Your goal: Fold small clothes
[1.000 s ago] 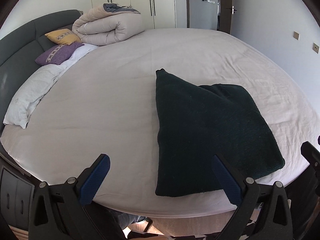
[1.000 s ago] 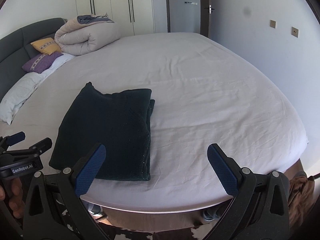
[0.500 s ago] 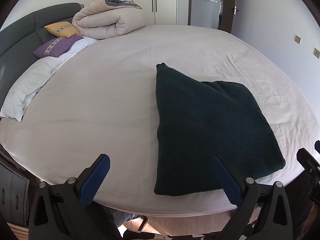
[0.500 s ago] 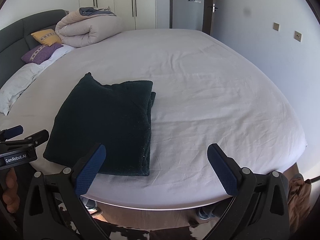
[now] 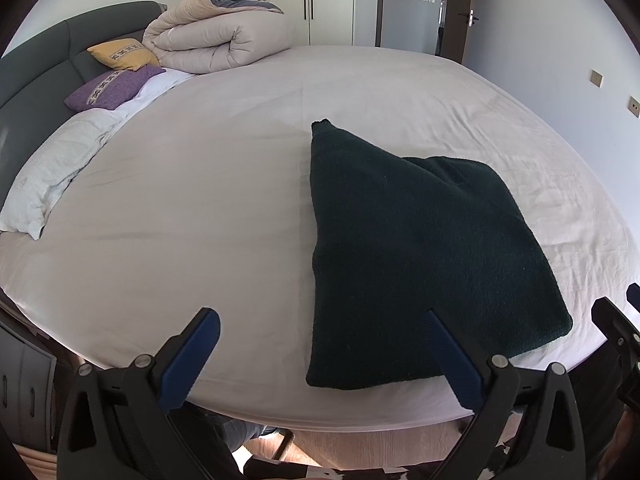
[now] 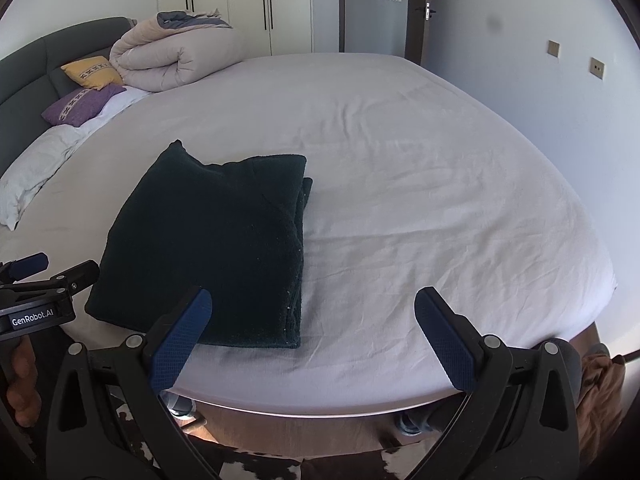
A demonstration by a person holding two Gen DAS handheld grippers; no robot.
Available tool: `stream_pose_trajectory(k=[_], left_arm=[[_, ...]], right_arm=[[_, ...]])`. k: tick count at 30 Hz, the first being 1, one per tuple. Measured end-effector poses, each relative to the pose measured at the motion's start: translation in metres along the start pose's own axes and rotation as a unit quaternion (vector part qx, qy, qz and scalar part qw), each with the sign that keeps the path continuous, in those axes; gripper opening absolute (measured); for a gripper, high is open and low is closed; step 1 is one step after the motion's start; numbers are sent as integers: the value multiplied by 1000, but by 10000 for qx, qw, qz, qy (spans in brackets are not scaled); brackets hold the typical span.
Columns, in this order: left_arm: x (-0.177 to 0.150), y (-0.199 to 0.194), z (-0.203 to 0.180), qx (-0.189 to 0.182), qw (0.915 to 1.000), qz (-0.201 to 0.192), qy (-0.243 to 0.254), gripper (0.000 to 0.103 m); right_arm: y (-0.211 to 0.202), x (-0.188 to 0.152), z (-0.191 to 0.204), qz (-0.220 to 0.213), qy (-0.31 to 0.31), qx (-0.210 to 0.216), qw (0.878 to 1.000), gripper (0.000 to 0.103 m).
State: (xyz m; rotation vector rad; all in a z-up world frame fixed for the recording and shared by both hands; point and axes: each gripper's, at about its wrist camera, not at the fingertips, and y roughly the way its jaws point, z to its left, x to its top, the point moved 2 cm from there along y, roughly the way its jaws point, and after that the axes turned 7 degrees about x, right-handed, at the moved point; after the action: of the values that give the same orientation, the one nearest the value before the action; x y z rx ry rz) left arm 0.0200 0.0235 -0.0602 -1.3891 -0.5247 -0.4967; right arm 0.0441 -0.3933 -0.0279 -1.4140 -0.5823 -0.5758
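The bed (image 5: 200, 208), under a pale sheet, fills most of both frames. At upper left lie a rolled duvet (image 5: 216, 38), a white pillow (image 5: 48, 168), a purple cushion (image 5: 110, 88) and a yellow cushion (image 5: 122, 54).

The dark green garment (image 5: 416, 260) lies folded near the bed's front edge: lower right in the left wrist view, left of centre in the right wrist view (image 6: 212, 248). Its layers look stacked, one far corner poking up to a point.

The fold appears almost complete. To finish it well, that stray corner should be tucked or pressed flat, keeping the side edges aligned rather than dragging the whole stack.

The left gripper (image 5: 320, 358) has its jaws spread wide, holding nothing, hovering off the bed's front edge. The right gripper (image 6: 312, 336) is likewise spread, empty, and touches nothing.
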Motion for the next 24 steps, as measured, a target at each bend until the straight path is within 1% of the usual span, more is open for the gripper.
stream_pose_trajectory(k=[24], left_arm=[[-1,1,-3,-7,10000,19,4,103]], right_arm=[[2,-2,0,52,102,19,9999,103]])
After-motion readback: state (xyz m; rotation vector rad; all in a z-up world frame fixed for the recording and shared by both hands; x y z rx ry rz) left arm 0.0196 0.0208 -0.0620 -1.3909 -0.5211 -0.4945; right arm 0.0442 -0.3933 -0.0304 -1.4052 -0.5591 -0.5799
